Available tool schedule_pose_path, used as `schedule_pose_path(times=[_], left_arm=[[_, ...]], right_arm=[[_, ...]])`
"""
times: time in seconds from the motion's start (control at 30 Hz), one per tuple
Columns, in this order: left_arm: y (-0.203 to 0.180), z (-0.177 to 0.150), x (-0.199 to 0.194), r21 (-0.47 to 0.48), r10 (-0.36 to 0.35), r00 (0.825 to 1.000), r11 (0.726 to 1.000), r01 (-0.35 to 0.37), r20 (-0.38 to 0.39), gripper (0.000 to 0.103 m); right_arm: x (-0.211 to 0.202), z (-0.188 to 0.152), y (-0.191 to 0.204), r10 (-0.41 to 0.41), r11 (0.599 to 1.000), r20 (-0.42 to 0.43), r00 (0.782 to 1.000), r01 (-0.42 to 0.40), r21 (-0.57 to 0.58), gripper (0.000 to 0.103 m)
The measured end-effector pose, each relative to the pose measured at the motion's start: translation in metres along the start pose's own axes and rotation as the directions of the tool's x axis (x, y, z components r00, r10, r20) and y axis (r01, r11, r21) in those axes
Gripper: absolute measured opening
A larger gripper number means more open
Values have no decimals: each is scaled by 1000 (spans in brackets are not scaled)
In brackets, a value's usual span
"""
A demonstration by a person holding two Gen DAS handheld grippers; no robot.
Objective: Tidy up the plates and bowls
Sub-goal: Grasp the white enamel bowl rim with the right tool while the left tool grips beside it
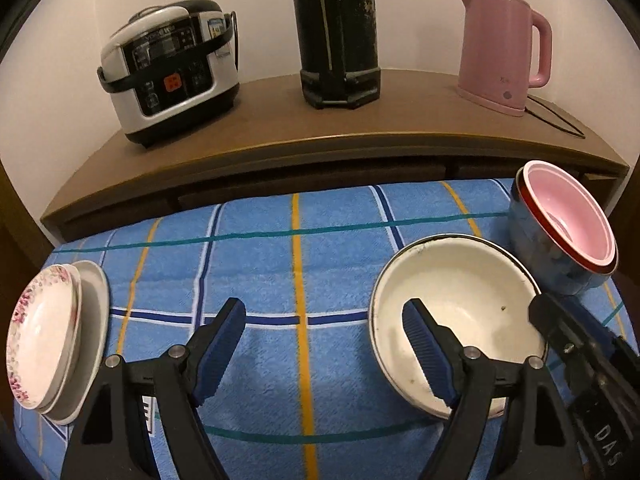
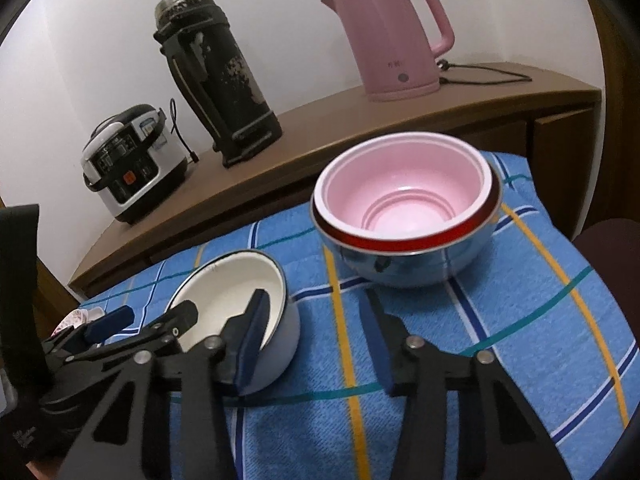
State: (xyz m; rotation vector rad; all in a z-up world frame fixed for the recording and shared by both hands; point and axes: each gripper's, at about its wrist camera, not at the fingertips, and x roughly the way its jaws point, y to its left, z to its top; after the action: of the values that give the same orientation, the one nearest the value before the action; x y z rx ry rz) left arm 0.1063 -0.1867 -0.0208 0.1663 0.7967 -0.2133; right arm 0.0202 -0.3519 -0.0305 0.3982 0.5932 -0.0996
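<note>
White bowl behind right finger

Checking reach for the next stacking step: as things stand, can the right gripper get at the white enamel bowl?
Probably yes. The right gripper is open, one finger at the white enamel bowl rim. The left gripper crowds the same bowl and may interfere.

Blue plaid towel covers the front surface. Behind it, a brown wooden counter has a rice cooker, black thermos and pink electric kettle, cord trailing right.
</note>
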Motion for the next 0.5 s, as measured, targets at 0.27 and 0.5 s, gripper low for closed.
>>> schedule_pose_path(times=[0.27, 0.5], left_arm=[[-3, 5, 6, 3, -18, 1000, 1000, 18, -14, 65], [-4, 4, 18, -22, -66, 995, 998, 64, -73, 48]], right_arm=[[10, 0, 9, 5, 999, -41, 999, -7, -31, 37], [15, 1, 14, 20, 999, -62, 998, -23, -48, 25]])
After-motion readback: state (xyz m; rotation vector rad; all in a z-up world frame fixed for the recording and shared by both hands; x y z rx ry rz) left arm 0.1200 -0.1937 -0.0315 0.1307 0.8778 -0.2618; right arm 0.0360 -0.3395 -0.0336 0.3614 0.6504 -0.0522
